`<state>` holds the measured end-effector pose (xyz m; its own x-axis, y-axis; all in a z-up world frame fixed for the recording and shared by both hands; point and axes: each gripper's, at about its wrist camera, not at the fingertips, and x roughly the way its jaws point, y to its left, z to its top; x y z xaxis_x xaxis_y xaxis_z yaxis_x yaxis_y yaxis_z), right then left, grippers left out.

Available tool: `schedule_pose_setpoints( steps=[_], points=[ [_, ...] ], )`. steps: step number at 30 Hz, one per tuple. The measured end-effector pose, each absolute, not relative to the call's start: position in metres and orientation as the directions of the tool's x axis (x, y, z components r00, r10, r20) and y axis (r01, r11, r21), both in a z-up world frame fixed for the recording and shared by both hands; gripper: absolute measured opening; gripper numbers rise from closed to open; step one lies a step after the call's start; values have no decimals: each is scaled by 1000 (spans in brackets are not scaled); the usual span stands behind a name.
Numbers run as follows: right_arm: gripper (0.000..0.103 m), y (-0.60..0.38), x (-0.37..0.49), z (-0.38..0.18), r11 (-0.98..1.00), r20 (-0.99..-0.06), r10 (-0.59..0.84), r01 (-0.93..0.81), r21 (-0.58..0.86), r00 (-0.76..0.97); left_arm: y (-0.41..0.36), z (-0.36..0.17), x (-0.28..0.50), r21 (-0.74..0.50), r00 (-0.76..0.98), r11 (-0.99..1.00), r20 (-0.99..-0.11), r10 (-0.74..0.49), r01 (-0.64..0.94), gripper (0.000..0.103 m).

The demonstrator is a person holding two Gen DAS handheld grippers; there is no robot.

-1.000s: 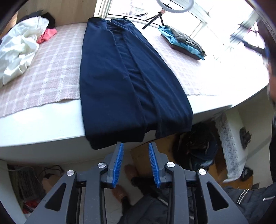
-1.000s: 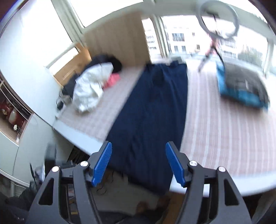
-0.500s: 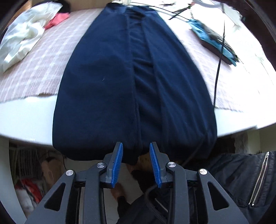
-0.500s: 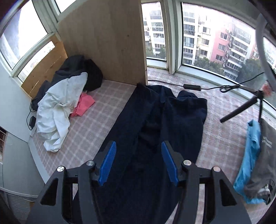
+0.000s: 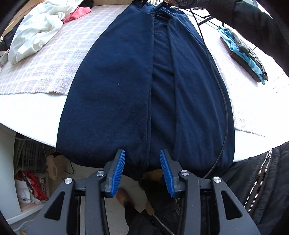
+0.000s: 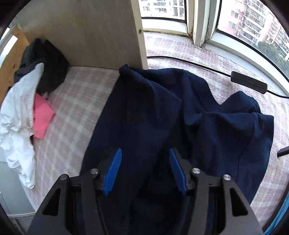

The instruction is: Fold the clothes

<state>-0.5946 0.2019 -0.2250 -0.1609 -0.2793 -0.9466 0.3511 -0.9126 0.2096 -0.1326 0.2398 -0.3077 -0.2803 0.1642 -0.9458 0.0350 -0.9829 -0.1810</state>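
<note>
A long navy garment (image 5: 115, 94) lies lengthwise on the table with both sides folded toward its middle. Its near hem hangs over the front edge. My left gripper (image 5: 142, 153) points down at that hem. Its jaws are opening, and the hem's middle sits just beyond the blue fingertips (image 5: 120, 162) without being pinched. In the right wrist view the garment's rumpled far end (image 6: 162, 112) lies below my right gripper (image 6: 144, 151), which is open with nothing pressed between its pads. A dark sleeve (image 5: 252, 23) reaches to that far end.
A crumpled white garment (image 5: 36, 30) and a pink cloth (image 5: 77, 13) lie at the far left. A folded stack (image 5: 243, 54) sits at the right on the pink checked cover (image 5: 45, 68). A black cable (image 5: 224, 108) crosses the garment. A wooden panel (image 6: 90, 32) and a window back the table.
My right gripper has swung from the table's near edge to the garment's far end and sunk toward it. My left gripper has come in over the hem and its jaws have widened.
</note>
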Motion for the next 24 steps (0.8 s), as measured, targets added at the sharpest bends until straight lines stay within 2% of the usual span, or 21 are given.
schedule_pose_setpoints(
  steps=[6, 15, 17, 19, 21, 24],
  points=[
    [27, 206, -606, -229, -906, -931, -334, 323, 273, -150, 234, -307, -131, -202, -285, -978, -942, 178, 56, 37],
    [27, 208, -609, -232, -898, -931, -348, 326, 296, -113, 221, -305, -125, -239, -290, -968, -934, 208, 78, 35],
    [27, 209, -609, -232, -897, -932, -343, 335, 288, -115, 215, -305, -124, -244, -290, -965, -934, 207, 96, 26],
    [17, 209, -608, -232, -897, -934, -338, 340, 282, -116, 208, -306, -123, -246, -286, -962, -936, 204, 116, 11],
    [14, 208, -607, -232, -897, -935, -335, 343, 280, -114, 203, -307, -123, -249, -282, -960, -937, 205, 131, 3],
    [13, 207, -607, -230, -898, -938, -328, 345, 271, -117, 204, -300, -116, -254, -295, -960, -932, 211, 119, 0]
  ],
)
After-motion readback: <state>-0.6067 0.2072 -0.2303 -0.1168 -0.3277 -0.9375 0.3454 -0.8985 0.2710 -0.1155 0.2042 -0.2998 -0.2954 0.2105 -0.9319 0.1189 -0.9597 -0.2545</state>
